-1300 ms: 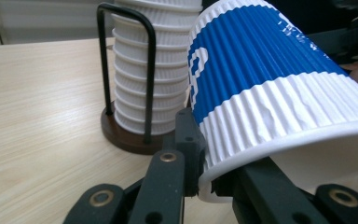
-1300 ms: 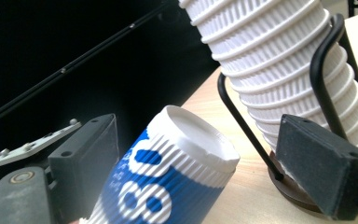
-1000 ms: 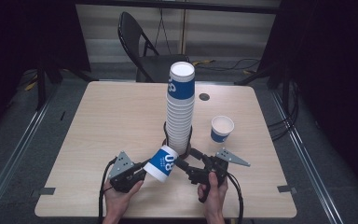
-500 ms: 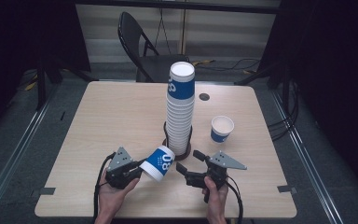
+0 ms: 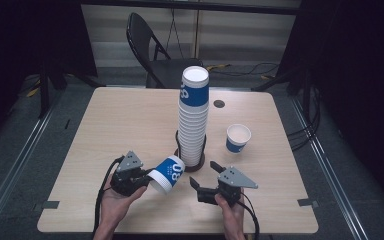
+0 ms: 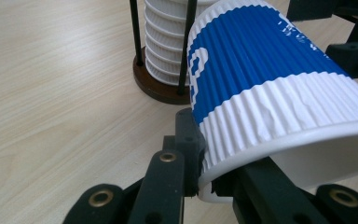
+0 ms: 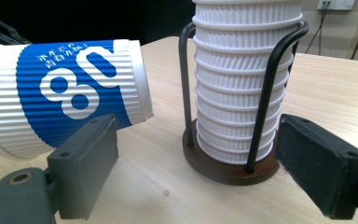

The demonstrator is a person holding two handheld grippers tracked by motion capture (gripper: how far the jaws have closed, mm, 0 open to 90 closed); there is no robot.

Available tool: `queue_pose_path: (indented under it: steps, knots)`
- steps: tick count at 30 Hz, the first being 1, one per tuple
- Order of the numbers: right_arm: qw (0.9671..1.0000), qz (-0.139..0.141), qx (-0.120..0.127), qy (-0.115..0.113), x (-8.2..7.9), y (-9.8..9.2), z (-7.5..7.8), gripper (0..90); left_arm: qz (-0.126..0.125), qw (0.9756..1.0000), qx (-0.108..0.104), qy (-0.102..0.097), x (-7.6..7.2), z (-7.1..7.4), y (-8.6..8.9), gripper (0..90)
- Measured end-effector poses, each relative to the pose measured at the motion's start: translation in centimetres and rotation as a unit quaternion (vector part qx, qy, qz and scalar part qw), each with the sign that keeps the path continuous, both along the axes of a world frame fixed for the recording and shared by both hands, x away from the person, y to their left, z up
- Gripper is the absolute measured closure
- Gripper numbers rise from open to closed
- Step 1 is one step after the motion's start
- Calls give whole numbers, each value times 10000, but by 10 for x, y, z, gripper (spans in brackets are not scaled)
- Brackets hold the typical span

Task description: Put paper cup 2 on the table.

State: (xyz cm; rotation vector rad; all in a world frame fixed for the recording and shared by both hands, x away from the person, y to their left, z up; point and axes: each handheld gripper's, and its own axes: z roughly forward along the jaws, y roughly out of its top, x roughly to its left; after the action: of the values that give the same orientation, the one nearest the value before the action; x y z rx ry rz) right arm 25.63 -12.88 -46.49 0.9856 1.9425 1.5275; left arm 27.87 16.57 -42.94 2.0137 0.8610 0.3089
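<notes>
Here, near the front edge of the counter (image 5: 105, 120), left of its middle, the left gripper (image 5: 139, 181) is clamped on the rim of a blue-and-white paper cup (image 5: 167, 173). The cup lies tilted on its side in the air, its base pointing toward the cup stack (image 5: 194, 120), close to it but apart. The stack stands in a dark wire holder (image 5: 192, 162) around the middle of the counter, its top cup banded blue. To the right, the right gripper (image 5: 203, 178) rests by the front edge with its jaws spread wide and nothing between them, aimed at the holder's base. A single cup (image 5: 238, 138) stands upright toward the right edge, well apart from the stack.
</notes>
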Motion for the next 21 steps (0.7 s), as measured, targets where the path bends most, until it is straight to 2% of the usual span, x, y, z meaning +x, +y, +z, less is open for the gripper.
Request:
queue_pose_path:
  steps: [3,5,7,10,15,21]
  knots:
    - [9997,55,-212,-53,-1,3,-1,160,-29,9999,-32,113,3,3,0,846]
    - [9992,93,-362,-109,-2,6,-2,170,-75,9998,47,190,5,5,1,846]
    - [9986,176,-477,-171,-3,8,-3,181,-115,9994,18,323,7,7,1,846]
    - [9963,339,-720,-330,-5,12,-4,203,-137,9988,61,458,10,7,0,846]
    - [9938,490,-906,-430,-6,16,-6,203,-226,9969,112,746,14,5,-2,846]
    - [9906,633,-1132,-443,-7,18,-7,200,-301,9953,220,889,17,7,-6,847]
